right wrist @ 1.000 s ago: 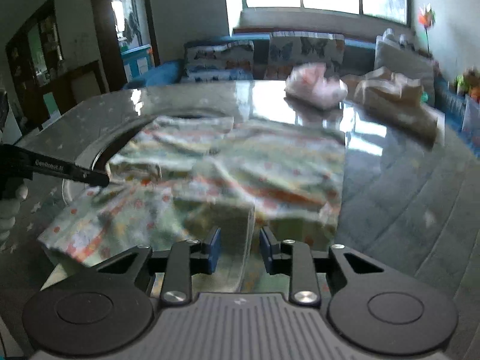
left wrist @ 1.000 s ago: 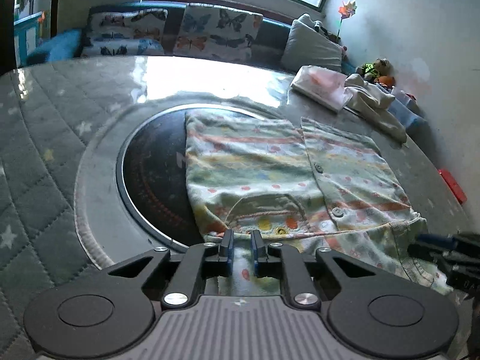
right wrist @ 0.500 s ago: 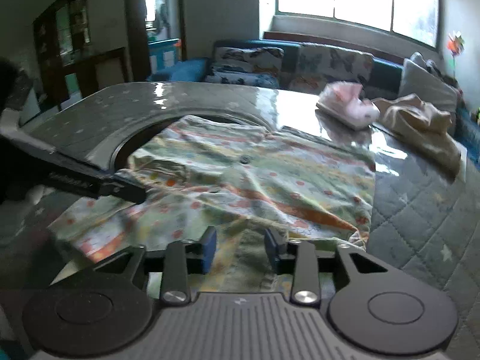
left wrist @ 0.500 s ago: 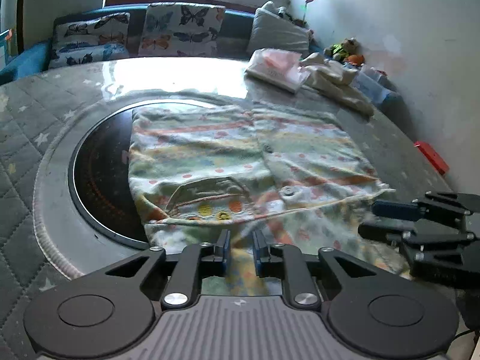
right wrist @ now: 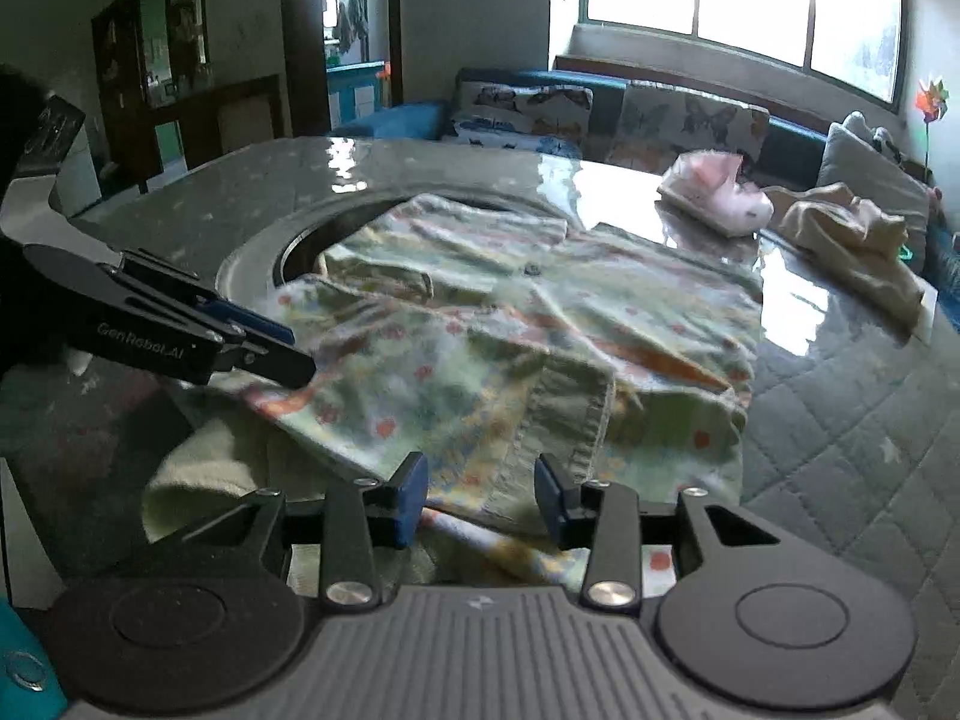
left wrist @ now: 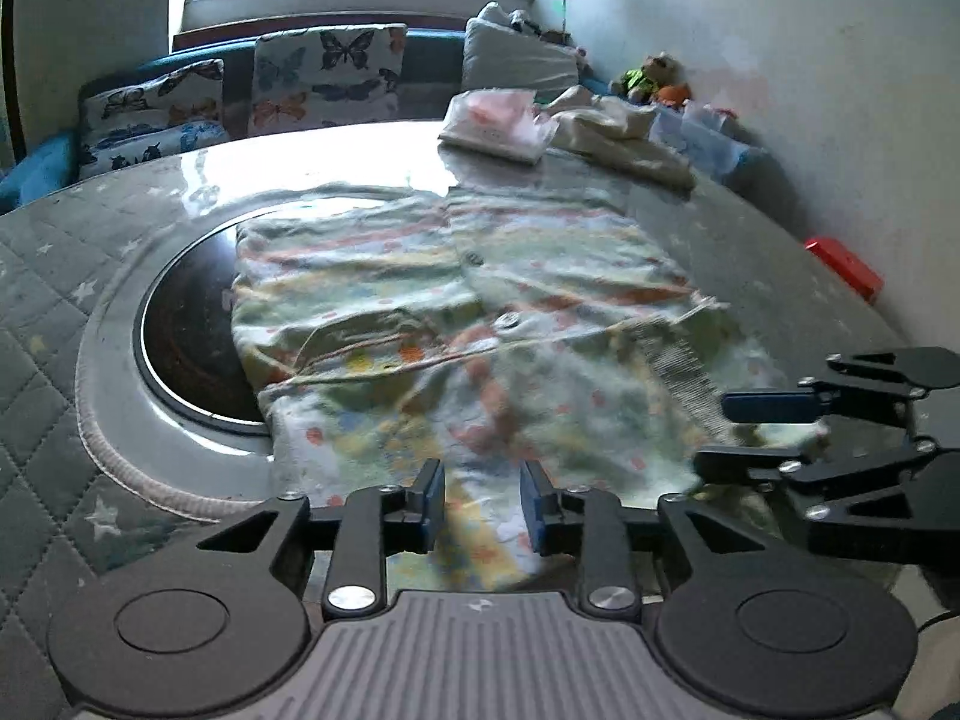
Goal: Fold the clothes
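Now both the left gripper [left wrist: 482, 501] and right gripper [right wrist: 480, 495] hover, jaws wide, over the shirt's [left wrist: 456, 312] near hem.

two low wrist views, shared shirt [left wrist: 456, 324]

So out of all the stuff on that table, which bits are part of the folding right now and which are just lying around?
Part of the job:
- patterned shirt, spread out on the table
- left gripper, jaws open
- right gripper, jaws open

Just lying about:
- folded pink garment
- cream garment
- red object at the table edge
- butterfly cushions
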Tool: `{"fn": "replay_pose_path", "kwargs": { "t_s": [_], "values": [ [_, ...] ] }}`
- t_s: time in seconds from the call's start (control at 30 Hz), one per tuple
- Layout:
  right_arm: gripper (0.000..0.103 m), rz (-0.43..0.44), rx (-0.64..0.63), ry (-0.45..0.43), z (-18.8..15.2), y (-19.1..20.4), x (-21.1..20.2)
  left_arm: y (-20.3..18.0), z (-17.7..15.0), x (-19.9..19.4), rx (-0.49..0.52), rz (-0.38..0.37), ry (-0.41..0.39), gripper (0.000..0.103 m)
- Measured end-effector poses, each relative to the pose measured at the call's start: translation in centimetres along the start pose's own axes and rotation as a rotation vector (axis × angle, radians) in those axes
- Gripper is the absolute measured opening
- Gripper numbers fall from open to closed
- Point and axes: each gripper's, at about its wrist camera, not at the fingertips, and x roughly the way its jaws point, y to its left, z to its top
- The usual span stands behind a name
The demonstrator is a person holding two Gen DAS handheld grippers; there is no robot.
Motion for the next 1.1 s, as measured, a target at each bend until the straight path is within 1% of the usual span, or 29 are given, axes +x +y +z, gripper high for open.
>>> {"fn": "replay_pose_path", "kwargs": {
  "t_s": [0.07, 0.13, 0.2, 0.37, 0.5, 0.53, 0.57, 0.63, 0.73, 0.87, 0.9, 1.0, 1.1],
  "values": [
    [0.044, 0.003, -0.01, -0.009, 0.1, 0.3, 0.1, -0.4, -0.2, 0.0, 0.017, -0.001, 0.002, 0.033],
    [0.045, 0.004, -0.015, -0.015, 0.1, 0.5, 0.1, -0.8, -0.5, 0.1, 0.032, 0.002, 0.008, 0.033],
    [0.046, -0.001, -0.01, -0.01, -0.2, 0.4, 0.1, -0.8, -0.9, 0.3, 0.035, 0.014, 0.023, 0.037],
    [0.047, -0.018, -0.005, -0.008, -0.8, 0.1, -0.4, -0.6, -1.4, -0.6, 0.034, 0.024, 0.023, 0.044],
    [0.049, -0.026, 0.003, -0.001, -1.3, 0.0, -0.7, -1.1, -1.9, -1.3, 0.047, 0.023, 0.032, 0.045],
    [0.049, -0.027, -0.001, -0.003, -1.3, 0.1, -0.8, -1.3, -2.1, -1.6, 0.05, 0.021, 0.033, 0.046],
    [0.052, -0.027, -0.004, -0.005, -1.4, 0.2, -0.9, -1.5, -2.3, -1.8, 0.057, 0.021, 0.035, 0.048],
    [0.053, -0.027, -0.016, -0.006, -1.5, 0.4, -1.2, -1.9, -2.7, -2.2, 0.077, 0.025, 0.041, 0.051],
    [0.053, -0.032, -0.017, -0.003, -1.9, 0.6, -1.3, -2.1, -3.0, -2.4, 0.076, 0.038, 0.045, 0.051],
    [0.053, -0.047, 0.023, -0.067, -1.9, 0.1, -2.9, -2.4, -2.7, -3.8, 0.07, 0.026, 0.007, 0.051],
    [0.053, -0.055, 0.036, -0.072, -1.9, -0.2, -3.1, -2.4, -2.6, -4.1, 0.07, 0.027, -0.006, 0.051],
    [0.051, -0.063, 0.074, -0.048, -2.5, -0.8, -2.8, -2.3, -2.2, -3.7, 0.055, 0.032, -0.019, 0.049],
    [0.05, -0.066, 0.099, -0.028, -3.2, -1.2, -2.6, -2.1, -2.2, -2.5, 0.037, 0.022, 0.004, 0.049]
  ]
}}
